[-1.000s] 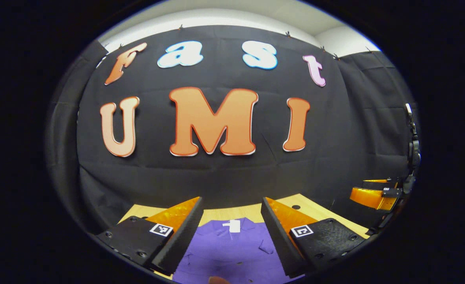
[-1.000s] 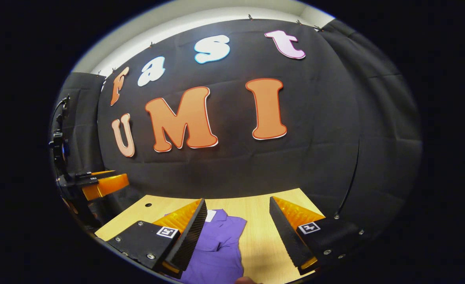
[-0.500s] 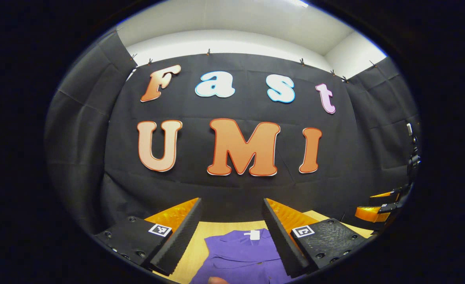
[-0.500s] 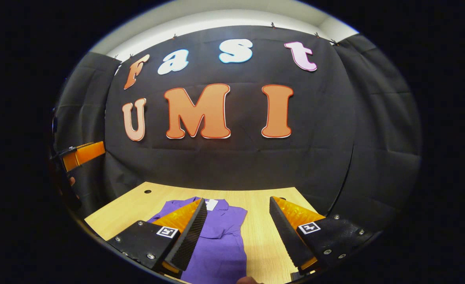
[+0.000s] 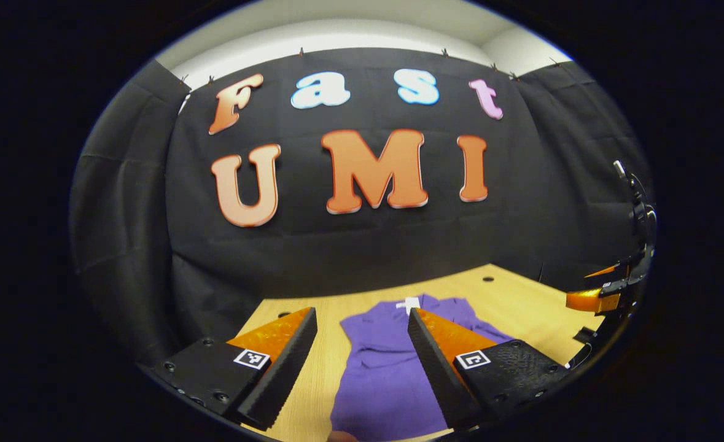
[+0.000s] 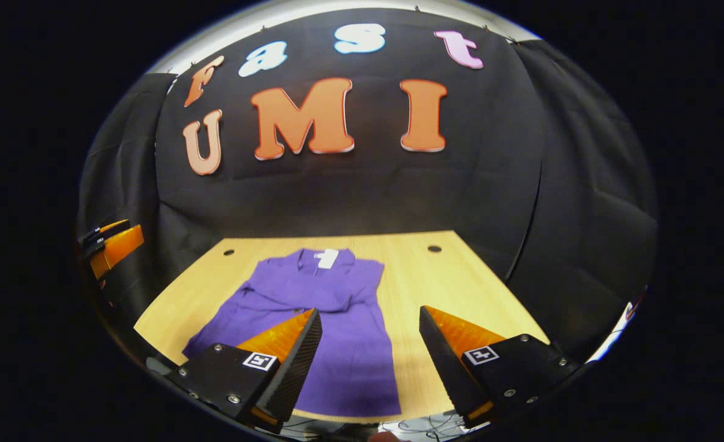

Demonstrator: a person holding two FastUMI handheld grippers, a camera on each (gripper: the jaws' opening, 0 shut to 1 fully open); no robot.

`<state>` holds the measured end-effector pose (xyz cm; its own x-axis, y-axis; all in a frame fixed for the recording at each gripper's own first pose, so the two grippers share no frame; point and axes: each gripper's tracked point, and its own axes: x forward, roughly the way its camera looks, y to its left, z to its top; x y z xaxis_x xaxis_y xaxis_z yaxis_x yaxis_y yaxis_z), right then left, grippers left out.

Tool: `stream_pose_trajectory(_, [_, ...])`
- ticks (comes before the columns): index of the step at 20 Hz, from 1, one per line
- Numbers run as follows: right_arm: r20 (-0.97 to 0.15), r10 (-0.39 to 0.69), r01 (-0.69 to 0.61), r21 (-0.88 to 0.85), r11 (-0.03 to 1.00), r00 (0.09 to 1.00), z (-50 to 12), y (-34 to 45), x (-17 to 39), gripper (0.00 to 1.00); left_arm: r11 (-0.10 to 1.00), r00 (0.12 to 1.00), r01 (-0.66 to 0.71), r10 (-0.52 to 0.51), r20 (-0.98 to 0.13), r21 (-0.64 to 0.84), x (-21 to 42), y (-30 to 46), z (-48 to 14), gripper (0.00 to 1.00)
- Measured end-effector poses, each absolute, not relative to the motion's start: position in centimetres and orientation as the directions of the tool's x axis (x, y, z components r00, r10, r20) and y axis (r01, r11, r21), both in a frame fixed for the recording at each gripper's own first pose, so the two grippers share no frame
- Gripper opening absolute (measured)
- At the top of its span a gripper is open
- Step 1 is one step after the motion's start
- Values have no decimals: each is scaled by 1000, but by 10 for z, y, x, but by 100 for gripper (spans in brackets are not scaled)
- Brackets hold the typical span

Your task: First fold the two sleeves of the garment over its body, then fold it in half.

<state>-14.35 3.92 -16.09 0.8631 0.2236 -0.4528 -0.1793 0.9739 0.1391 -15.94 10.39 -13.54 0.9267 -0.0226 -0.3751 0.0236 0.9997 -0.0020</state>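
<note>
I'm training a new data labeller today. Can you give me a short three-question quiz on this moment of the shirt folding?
1. True or false: the left hand-held gripper is shut on the shirt.
2. What does the shirt lie on? A) table B) chair C) floor
3. Fill in: near the shirt's collar sits a small white ____.

Key
1. False; its jaws stand open, as do those of the right hand-held gripper.
2. A, the table.
3. Tag.
</note>
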Motion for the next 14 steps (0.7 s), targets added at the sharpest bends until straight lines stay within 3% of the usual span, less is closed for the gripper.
stream_pose_trajectory(14, [-799, 198, -162, 128, 979, 568, -315, 46, -186, 95, 998, 642, 65, -54, -765, -16, -223, 102, -311, 95])
